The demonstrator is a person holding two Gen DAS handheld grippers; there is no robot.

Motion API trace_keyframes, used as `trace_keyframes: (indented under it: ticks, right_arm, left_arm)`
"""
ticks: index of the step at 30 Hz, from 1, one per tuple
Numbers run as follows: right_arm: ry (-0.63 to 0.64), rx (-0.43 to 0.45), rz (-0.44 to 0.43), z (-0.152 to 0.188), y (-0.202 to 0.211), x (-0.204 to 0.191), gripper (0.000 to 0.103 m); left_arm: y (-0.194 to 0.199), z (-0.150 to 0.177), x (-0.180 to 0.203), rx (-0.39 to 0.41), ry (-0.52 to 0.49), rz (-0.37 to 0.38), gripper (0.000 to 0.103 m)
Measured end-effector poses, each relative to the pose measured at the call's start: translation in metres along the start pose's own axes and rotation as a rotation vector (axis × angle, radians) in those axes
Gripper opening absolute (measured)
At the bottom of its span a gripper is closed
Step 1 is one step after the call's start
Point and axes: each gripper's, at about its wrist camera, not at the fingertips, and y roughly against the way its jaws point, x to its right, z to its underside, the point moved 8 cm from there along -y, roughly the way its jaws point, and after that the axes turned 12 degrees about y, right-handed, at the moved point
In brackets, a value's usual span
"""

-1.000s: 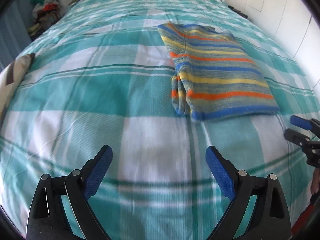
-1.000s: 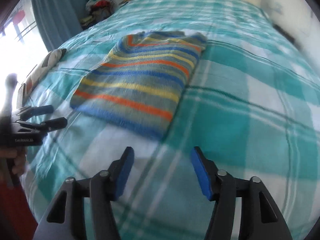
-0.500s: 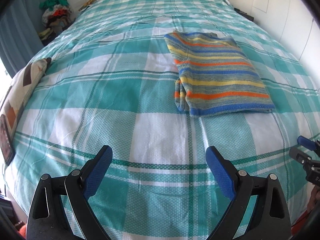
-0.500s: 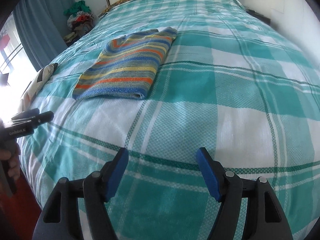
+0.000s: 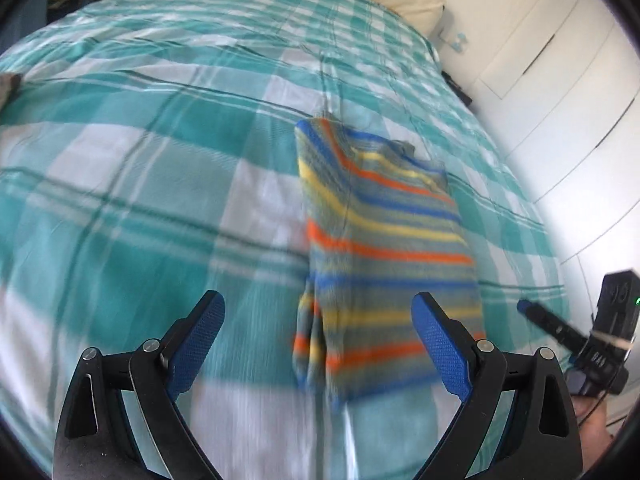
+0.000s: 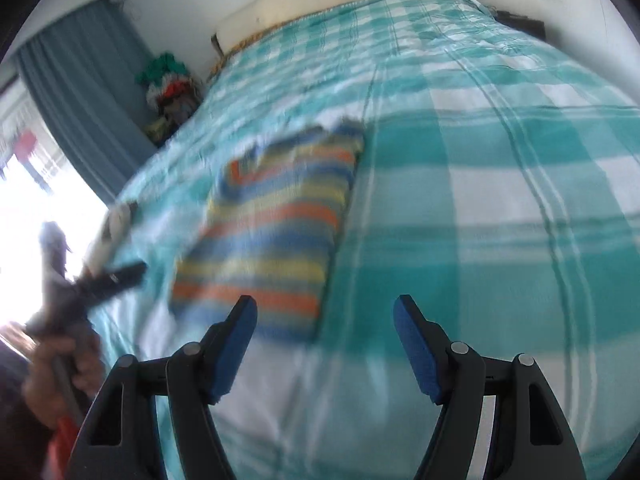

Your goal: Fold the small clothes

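In the left wrist view, the left gripper is held released and empty above the bed, its fingers framing the near end of the striped jumper, which lies flat and already folded lengthwise. In the right wrist view, the right gripper is likewise spread and empty, near the jumper's hem. A crosswise fold seems to be in hand; next, the near corners would need to be pinched.

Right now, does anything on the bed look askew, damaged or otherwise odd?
Nothing stands out. The striped garment lies folded flat on the checked bedspread, a narrow fold running down its left side. Both frames are motion-blurred, so fine detail is unclear. The left gripper and right gripper are open and empty.
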Motion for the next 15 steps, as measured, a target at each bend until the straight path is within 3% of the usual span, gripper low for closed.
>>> trace_keyframes:
  ticks: [3, 7, 8, 9, 10, 13, 15]
  right_arm:
    - [-0.046, -0.028, -0.043, -0.033, -0.044, 0.013, 0.071]
    - [-0.192, -0.109, -0.140, -0.038, -0.104, 0.025, 0.065]
    - [-0.193, -0.106, -0.139, -0.038, -0.111, 0.023, 0.060]
    - [-0.169, -0.108, -0.128, -0.040, -0.116, 0.018, 0.040]
    - [-0.133, -0.125, -0.094, -0.041, -0.120, 0.012, 0.028]
    - [-0.024, -0.096, -0.006, -0.054, -0.108, -0.008, 0.023]
    - [0.018, -0.045, -0.002, -0.066, -0.090, -0.022, 0.022]
  left_arm:
    - [-0.036, -0.019, 0.007, -0.030, -0.002, -0.014, 0.095]
    - [-0.073, -0.021, 0.015, -0.087, -0.038, -0.052, 0.090]
    - [-0.077, -0.020, 0.018, -0.072, -0.080, -0.075, 0.067]
    - [-0.079, -0.020, 0.022, -0.074, -0.105, -0.073, 0.045]
    - [-0.083, -0.018, 0.028, -0.111, -0.104, -0.052, 0.021]
    - [-0.070, -0.025, 0.043, -0.066, -0.144, -0.095, 0.016]
    - [-0.052, -0.029, 0.054, -0.022, -0.172, -0.082, 0.016]
